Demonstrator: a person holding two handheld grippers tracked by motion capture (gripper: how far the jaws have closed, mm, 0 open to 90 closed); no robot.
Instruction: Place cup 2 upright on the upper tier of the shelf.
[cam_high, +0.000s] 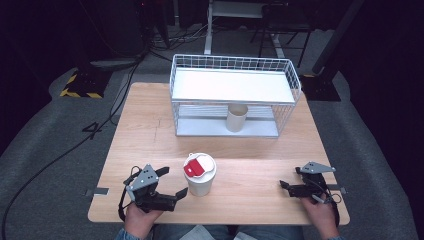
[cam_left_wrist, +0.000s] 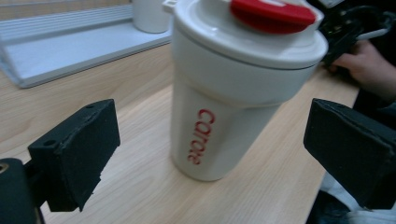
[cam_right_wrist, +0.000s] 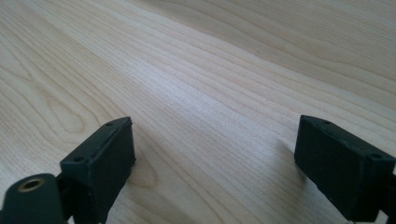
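Standing on a pale wood table (cam_high: 250, 187) over grey carpet (cam_high: 45, 135), the white tumbler (cam_high: 199, 175) faces the left hand-held gripper (cam_high: 173, 181), jaws wide.

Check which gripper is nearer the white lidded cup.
Left. The left gripper sits beside the white lidded cup, jaws open toward it; the right gripper rests far off by the table edge.
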